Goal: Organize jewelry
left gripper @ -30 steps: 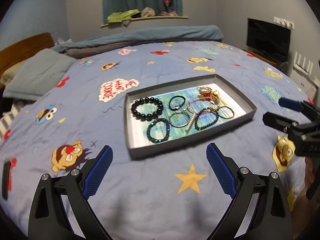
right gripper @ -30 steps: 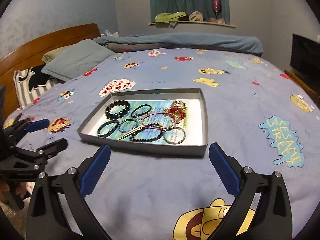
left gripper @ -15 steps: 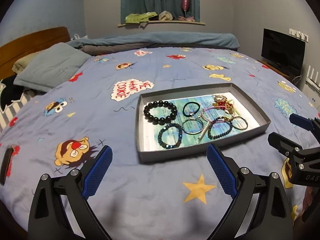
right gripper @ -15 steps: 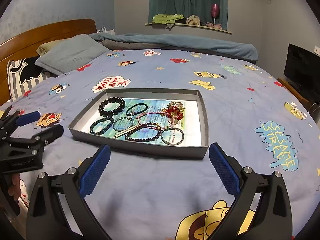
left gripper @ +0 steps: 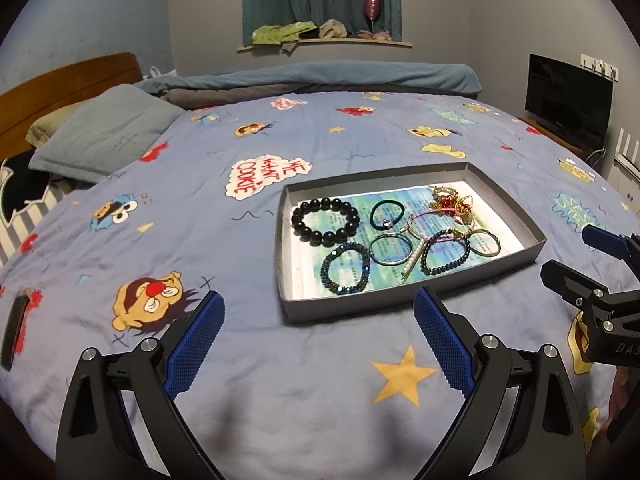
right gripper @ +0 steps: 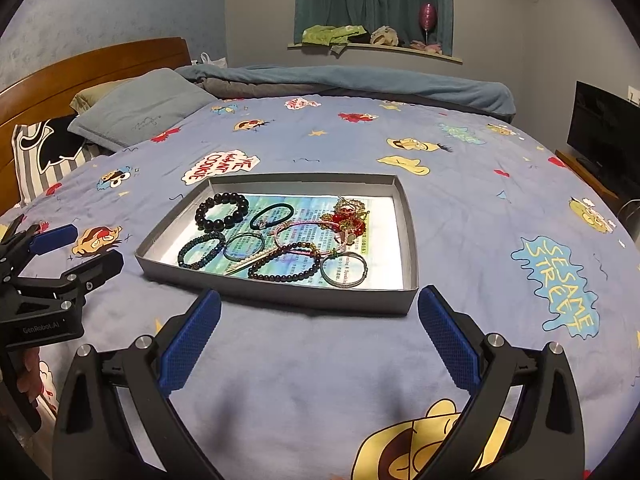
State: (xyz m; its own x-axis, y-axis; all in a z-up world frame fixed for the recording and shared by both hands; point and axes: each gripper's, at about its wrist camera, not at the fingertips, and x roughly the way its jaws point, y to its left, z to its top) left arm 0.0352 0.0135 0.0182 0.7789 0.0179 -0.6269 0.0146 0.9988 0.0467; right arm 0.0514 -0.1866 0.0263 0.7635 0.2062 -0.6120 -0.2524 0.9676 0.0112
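Jewelry [left gripper: 394,238] fills the tray [left gripper: 408,300]; left tongs [left gripper: 318,340] and right tongs [right gripper: 320,336] hover level before it, both released

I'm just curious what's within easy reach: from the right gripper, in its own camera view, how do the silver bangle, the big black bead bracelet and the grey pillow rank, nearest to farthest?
1. Silver bangle: tray's near right part.
2. Black bead bracelet: tray's far left corner.
3. Grey pillow: far left, by the headboard.

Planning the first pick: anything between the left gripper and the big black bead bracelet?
Only the tray's near wall. The left gripper is open over bare bedspread, and the black bead bracelet lies apart from the other pieces, nothing on top.
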